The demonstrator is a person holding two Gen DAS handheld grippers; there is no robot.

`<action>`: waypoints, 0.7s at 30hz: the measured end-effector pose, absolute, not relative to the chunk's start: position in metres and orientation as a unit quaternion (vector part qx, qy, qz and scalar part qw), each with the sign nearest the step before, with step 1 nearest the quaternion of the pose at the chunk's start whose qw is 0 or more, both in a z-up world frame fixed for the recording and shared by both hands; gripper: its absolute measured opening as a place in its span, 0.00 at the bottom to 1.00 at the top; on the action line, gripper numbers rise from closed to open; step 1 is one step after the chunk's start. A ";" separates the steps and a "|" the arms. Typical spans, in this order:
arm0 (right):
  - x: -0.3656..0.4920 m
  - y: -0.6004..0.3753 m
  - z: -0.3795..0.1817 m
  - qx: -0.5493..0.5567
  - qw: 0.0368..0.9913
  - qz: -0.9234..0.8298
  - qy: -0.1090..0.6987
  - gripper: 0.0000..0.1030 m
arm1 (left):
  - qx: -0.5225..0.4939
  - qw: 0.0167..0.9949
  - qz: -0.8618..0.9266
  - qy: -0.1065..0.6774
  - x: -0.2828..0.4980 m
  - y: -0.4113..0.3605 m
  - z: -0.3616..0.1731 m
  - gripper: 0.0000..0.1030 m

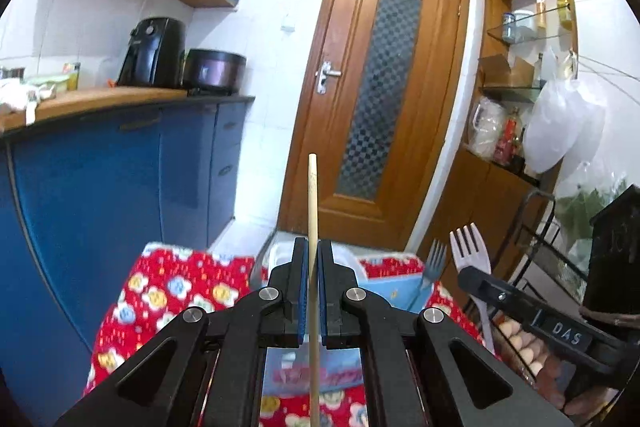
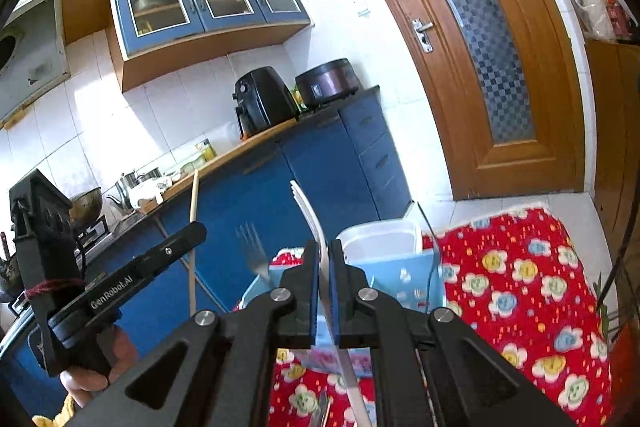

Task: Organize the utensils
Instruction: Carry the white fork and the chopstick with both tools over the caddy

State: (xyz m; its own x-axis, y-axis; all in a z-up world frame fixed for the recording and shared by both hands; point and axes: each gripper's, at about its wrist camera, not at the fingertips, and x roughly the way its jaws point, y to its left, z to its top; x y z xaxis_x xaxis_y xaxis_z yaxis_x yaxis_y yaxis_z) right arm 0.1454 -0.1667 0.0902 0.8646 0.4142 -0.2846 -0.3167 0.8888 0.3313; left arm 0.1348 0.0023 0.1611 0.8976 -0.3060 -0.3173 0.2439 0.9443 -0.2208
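My left gripper (image 1: 313,251) is shut on a wooden chopstick (image 1: 312,195) that stands upright above the red flowered cloth (image 1: 172,291). My right gripper (image 2: 323,253) is shut on a pale plastic fork (image 2: 310,215), tines up. In the left wrist view this fork (image 1: 472,259) and the right gripper (image 1: 504,291) show at the right. In the right wrist view the chopstick (image 2: 193,211) and the left gripper (image 2: 160,259) show at the left. A metal fork (image 1: 434,263) stands in a light blue holder (image 1: 396,293), also seen in the right wrist view (image 2: 404,275).
A white plastic container (image 2: 380,237) sits behind the blue holder. Another metal utensil (image 2: 320,411) lies on the cloth under my right gripper. Blue kitchen cabinets (image 1: 120,179) are at the left, a wooden door (image 1: 380,99) ahead, a wire rack (image 1: 552,251) at the right.
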 end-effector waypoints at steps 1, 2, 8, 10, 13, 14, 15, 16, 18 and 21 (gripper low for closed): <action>0.149 -0.166 0.093 0.137 0.956 0.192 0.172 0.06 | -0.088 0.971 -0.142 0.172 0.138 0.002 0.165 0.04; 0.152 -0.166 0.094 0.137 0.957 0.192 0.169 0.06 | -0.089 0.972 -0.142 0.167 0.142 0.001 0.169 0.04; 0.178 -0.167 0.102 0.155 0.957 0.196 0.148 0.06 | -0.090 0.976 -0.140 0.142 0.167 -0.009 0.181 0.04; 0.186 -0.166 0.103 0.152 0.958 0.197 0.144 0.06 | -0.093 0.977 -0.137 0.135 0.176 -0.012 0.184 0.04; 0.197 -0.164 0.104 0.148 0.959 0.197 0.140 0.06 | -0.091 0.980 -0.131 0.123 0.188 -0.017 0.184 0.04; 0.202 -0.165 0.103 0.151 0.958 0.200 0.140 0.06 | -0.087 0.981 -0.126 0.119 0.192 -0.019 0.184 0.04; 0.205 -0.165 0.103 0.154 0.957 0.203 0.139 0.06 | -0.083 0.982 -0.122 0.115 0.194 -0.021 0.183 0.04; 0.207 -0.166 0.102 0.157 0.956 0.205 0.137 0.06 | -0.078 0.984 -0.117 0.112 0.197 -0.022 0.181 0.04; 0.213 -0.169 0.099 0.167 0.954 0.211 0.129 0.06 | -0.074 0.986 -0.109 0.107 0.201 -0.023 0.175 0.04; 0.222 -0.173 0.093 0.183 0.952 0.211 0.123 0.06 | -0.077 0.986 -0.102 0.107 0.210 -0.023 0.165 0.04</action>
